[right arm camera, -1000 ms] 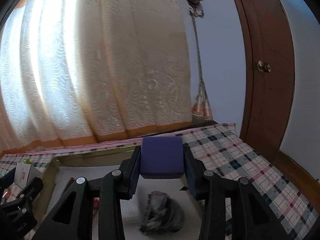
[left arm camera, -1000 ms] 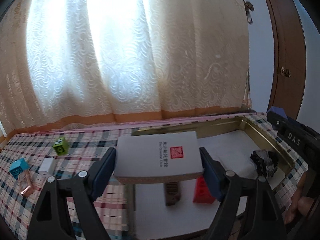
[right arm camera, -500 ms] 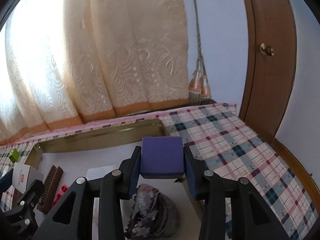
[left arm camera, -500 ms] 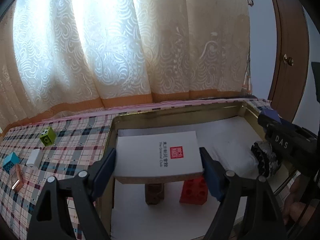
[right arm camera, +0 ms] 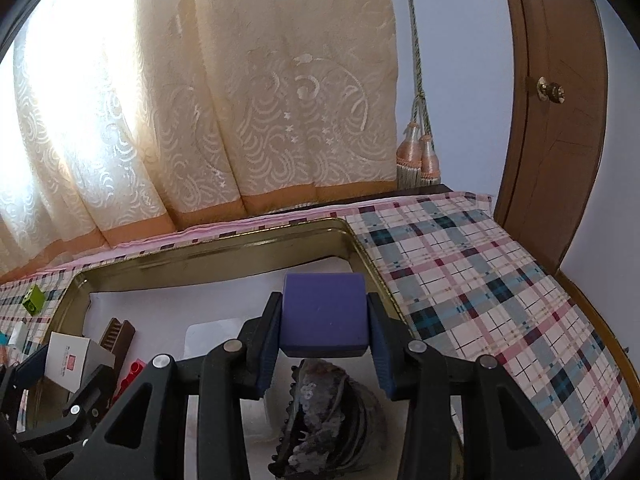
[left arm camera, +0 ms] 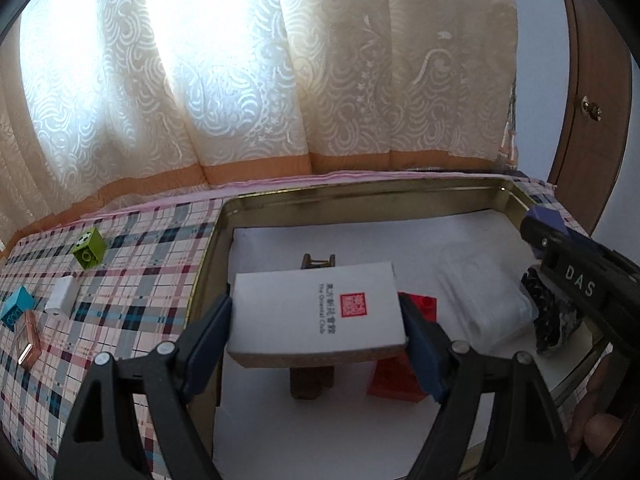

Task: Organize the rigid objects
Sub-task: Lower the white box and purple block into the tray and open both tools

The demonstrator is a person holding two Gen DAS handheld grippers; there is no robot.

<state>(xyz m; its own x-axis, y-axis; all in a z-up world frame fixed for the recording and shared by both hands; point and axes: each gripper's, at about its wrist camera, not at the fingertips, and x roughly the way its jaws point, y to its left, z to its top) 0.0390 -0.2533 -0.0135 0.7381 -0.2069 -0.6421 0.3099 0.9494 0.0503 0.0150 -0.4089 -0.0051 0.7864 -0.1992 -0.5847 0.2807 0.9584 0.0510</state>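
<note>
A: What's in your left gripper (left arm camera: 318,330)?

B: A white box (left arm camera: 316,314) with a red stamp, clamped flat between both pads at the frame's centre. It hangs over the gold tray (left arm camera: 360,196), which has a white liner.

A: And under the box?

B: In the left wrist view a brown comb (left arm camera: 312,382) pokes out below it and again above its far edge. A red brick (left arm camera: 400,376) lies just right of the comb, partly behind my right-hand pad.

A: The right gripper (right arm camera: 324,330)?

B: Closed on a purple block (right arm camera: 324,314), centre of the right wrist view, above the tray's right end. Just below it, at the bottom of that frame, sits a dark sequinned clip (right arm camera: 332,412) on the liner.

A: Anything outside the tray?

B: On the plaid cloth (left arm camera: 132,280), left side of the left view: a copper bit (left arm camera: 28,346) nearest, then a blue brick (left arm camera: 16,306) and a white plug (left arm camera: 62,294) side by side, then a green brick (left arm camera: 90,248) farthest. Beyond it all hangs the cream curtain (left arm camera: 240,72), with a brown door (right arm camera: 560,112) at upper right
</note>
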